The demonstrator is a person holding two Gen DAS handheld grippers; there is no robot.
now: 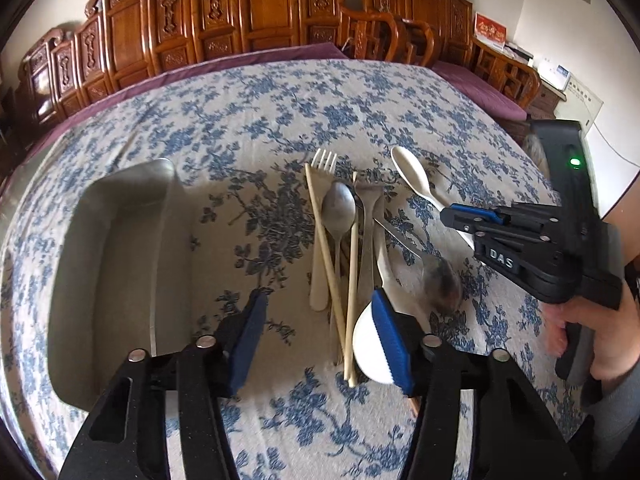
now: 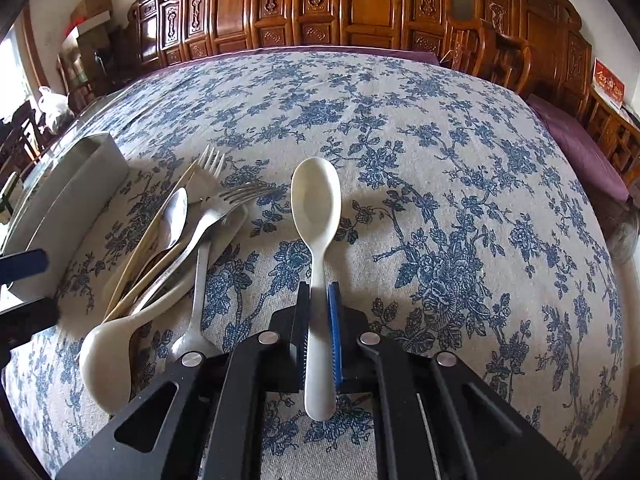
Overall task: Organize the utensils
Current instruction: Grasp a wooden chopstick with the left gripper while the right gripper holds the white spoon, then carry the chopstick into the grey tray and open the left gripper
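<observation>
A pile of utensils (image 1: 344,248) lies on the blue-flowered tablecloth: chopsticks, metal spoons, forks and white plastic pieces. My right gripper (image 2: 318,296) is shut on the handle of a white plastic spoon (image 2: 316,200), whose bowl points away from me. The same spoon (image 1: 412,176) and the right gripper (image 1: 472,216) show at the right of the left wrist view. My left gripper (image 1: 320,320) is open and empty, low over the near end of the pile, one pad in front of a second white spoon (image 1: 370,344). A grey metal tray (image 1: 120,260) stands empty to the left of the pile.
The tray also shows at the left edge of the right wrist view (image 2: 68,200). Carved wooden chairs (image 2: 320,4) line the far side of the table. A purple cushion (image 2: 576,152) lies beyond the table's right edge.
</observation>
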